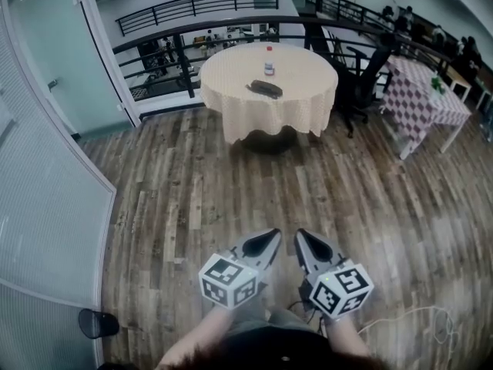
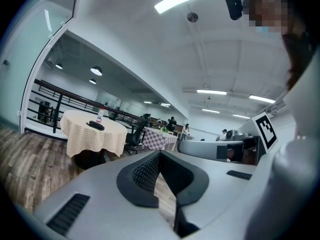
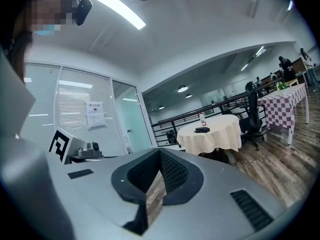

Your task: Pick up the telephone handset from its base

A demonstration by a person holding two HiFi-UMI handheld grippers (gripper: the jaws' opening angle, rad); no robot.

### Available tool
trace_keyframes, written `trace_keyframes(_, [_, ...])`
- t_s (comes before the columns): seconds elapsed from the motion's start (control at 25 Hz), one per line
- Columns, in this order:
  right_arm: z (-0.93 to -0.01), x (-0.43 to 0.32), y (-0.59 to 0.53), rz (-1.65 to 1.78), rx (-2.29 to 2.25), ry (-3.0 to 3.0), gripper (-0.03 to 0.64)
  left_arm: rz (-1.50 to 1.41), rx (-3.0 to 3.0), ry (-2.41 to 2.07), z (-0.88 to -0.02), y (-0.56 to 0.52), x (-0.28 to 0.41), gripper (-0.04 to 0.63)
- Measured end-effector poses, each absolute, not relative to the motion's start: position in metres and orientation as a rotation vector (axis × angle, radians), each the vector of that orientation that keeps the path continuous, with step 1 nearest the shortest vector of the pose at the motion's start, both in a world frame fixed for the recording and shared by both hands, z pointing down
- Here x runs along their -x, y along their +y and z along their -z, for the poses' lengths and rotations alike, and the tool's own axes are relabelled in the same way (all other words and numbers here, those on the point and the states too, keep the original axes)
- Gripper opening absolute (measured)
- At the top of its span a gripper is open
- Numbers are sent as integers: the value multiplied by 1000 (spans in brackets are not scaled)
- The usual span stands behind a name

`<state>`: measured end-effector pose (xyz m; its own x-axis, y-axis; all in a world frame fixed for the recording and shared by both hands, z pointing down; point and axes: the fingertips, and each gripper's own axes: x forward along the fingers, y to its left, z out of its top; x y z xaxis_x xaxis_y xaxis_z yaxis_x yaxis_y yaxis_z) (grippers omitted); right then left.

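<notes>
The telephone (image 1: 266, 89) is a dark, flat shape lying on a round table (image 1: 304, 95) with a cream checked cloth, far across the wooden floor. It also shows small in the left gripper view (image 2: 95, 125) and in the right gripper view (image 3: 202, 129). Next to it stands a small bottle with a red cap (image 1: 269, 62). My left gripper (image 1: 271, 237) and right gripper (image 1: 302, 236) hang side by side low in the head view, well short of the table. Both point toward it, tips together with nothing between them (image 2: 160, 154) (image 3: 160, 151).
A black office chair (image 1: 362, 75) and a table with a purple checked cloth (image 1: 420, 91) stand right of the round table. A dark railing (image 1: 192, 6) runs behind it. A glass partition (image 1: 46, 206) lines the left side. A white cable (image 1: 416, 318) lies on the floor.
</notes>
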<state>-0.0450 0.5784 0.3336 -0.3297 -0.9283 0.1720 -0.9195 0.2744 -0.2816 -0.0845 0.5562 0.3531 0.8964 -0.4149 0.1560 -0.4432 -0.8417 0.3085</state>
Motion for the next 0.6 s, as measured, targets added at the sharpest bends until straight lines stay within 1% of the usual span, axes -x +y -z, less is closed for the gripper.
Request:
trace_keyframes(0.32, [-347, 40, 515, 545, 1784, 2492, 9, -105, -2689, -662, -368, 491, 82, 6])
trace_keyframes(0.6, [-344, 28, 419, 505, 1793, 2482, 9, -109, -2693, -630, -373, 399, 69, 6])
